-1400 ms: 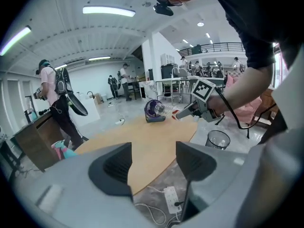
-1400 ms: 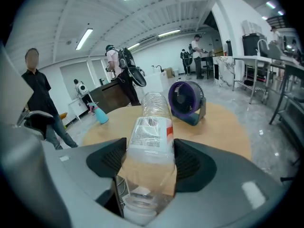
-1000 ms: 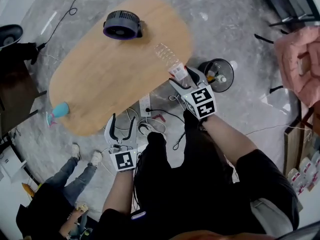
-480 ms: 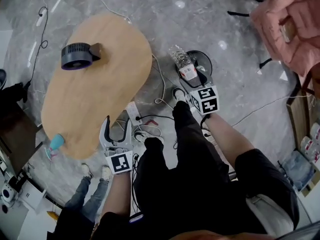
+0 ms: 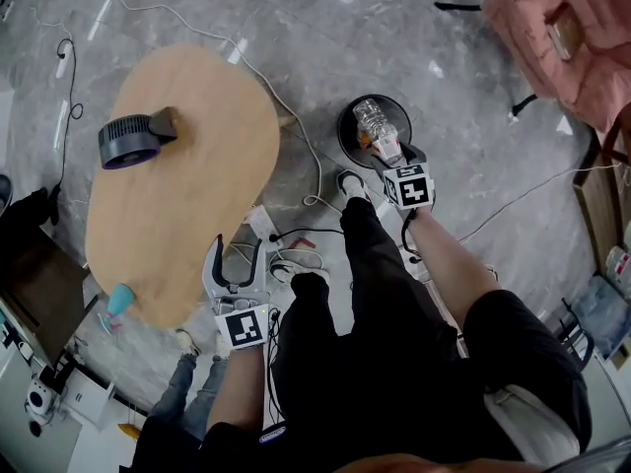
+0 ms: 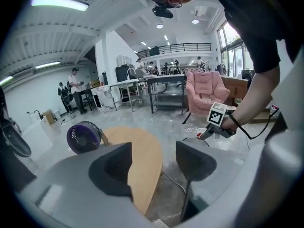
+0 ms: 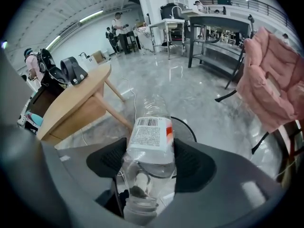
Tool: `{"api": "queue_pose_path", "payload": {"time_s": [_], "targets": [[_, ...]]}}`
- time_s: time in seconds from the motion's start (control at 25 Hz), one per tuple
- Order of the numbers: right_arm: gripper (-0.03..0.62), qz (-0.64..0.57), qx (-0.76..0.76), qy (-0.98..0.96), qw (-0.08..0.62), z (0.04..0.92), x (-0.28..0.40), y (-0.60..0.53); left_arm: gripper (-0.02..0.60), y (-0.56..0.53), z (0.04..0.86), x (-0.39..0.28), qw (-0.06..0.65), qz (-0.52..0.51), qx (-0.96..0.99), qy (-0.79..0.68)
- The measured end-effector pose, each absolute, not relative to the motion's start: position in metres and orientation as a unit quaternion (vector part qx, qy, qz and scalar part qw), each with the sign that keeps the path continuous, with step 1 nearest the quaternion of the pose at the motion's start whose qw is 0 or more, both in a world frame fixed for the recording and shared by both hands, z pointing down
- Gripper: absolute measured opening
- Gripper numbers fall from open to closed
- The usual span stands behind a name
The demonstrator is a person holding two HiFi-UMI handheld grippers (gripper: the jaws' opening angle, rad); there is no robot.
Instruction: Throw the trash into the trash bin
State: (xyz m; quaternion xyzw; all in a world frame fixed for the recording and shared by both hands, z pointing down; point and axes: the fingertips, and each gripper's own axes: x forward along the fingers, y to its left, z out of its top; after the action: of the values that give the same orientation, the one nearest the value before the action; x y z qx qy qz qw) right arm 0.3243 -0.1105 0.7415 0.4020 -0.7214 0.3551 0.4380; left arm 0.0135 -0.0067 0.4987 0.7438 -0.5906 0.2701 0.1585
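Our right hand-held gripper (image 7: pixel 151 161) clamps a clear plastic bottle (image 7: pixel 151 139) at its labelled middle, holding it above the round black trash bin (image 5: pixel 344 134) on the floor. Our left hand-held gripper (image 6: pixel 153 163) hangs wide and empty beside the edge of the wooden table (image 5: pixel 187 195), which carries a purple fan (image 5: pixel 126 143).

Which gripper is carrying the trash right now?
The right gripper, shut on the clear plastic bottle over the black trash bin; the left gripper hangs open and empty near the wooden table.
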Motion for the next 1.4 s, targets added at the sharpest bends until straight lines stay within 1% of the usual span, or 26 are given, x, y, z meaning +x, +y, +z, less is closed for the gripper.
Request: {"api": "queue_pose_path", "payload": {"time_s": [0.2,0.44,0.6,0.76,1.04,1.4], "targets": [[0.337,0.381,0.381,-0.692,0.481,0.783,0.326,-0.104,0.299,-0.003,0.507,0.014,0.172,0.274,0.741,-0.588],[0.337,0.394,0.313,-0.645,0.575,0.834,0.324,-0.083,0.299,0.009,0.521,-0.004,0.191,0.292,0.728,-0.591],[0.337,0.371,0.278,-0.618,0.635,0.858,0.325,-0.085,0.299,0.018,0.527,-0.018,0.199,0.294,0.719,-0.598],[0.337,0.335,0.237,-0.618,0.67,0.885,0.313,-0.091,0.299,0.032,0.534,-0.031,0.213,0.301,0.712,-0.598],[0.337,0.307,0.215,-0.601,0.707,0.917,0.309,-0.102,0.299,0.055,0.55,-0.047,0.234,0.309,0.698,-0.602],[0.337,0.289,0.193,-0.582,0.735,0.952,0.311,-0.101,0.299,0.072,0.565,-0.046,0.253,0.308,0.692,-0.602]]}}
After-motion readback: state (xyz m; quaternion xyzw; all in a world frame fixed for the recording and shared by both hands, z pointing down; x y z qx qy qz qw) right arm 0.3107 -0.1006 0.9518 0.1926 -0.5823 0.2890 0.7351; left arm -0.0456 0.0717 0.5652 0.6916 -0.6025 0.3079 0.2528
